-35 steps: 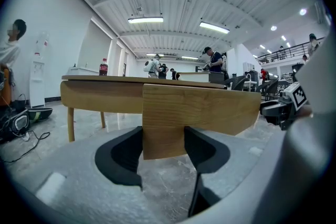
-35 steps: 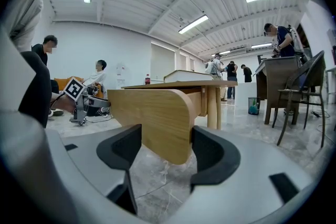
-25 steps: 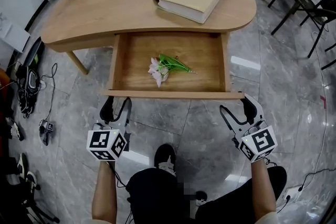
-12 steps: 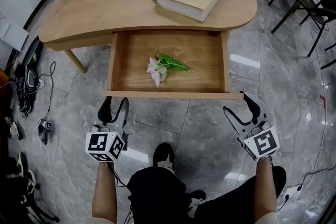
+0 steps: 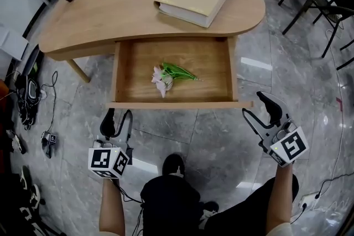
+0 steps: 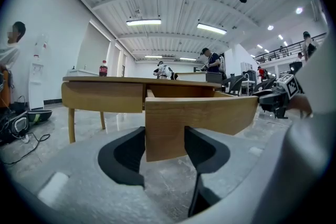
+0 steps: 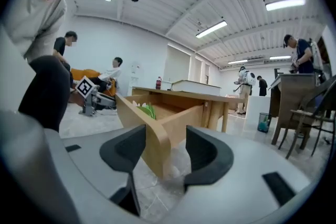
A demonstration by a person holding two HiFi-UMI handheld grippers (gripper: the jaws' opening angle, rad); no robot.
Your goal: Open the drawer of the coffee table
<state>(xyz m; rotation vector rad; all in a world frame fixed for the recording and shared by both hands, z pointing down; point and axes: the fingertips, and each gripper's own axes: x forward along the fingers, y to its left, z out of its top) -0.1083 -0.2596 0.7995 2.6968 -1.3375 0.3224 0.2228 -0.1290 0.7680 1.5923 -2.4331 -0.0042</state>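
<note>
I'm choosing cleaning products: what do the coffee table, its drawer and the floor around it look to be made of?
Coffee table and drawer: light wood or wood veneer with a matte finish; grain lines show and there is little glare. Solid or veneer cannot be told.
Floor: grey polished stone or stone-look tile; pale veining, straight joints and bright light reflections.

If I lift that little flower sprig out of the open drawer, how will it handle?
The flower sprig looks thin-stemmed with loose petals, so probably light, floppy and easily crushed. Lying flat on the drawer floor, it may slide rather than roll.
</note>
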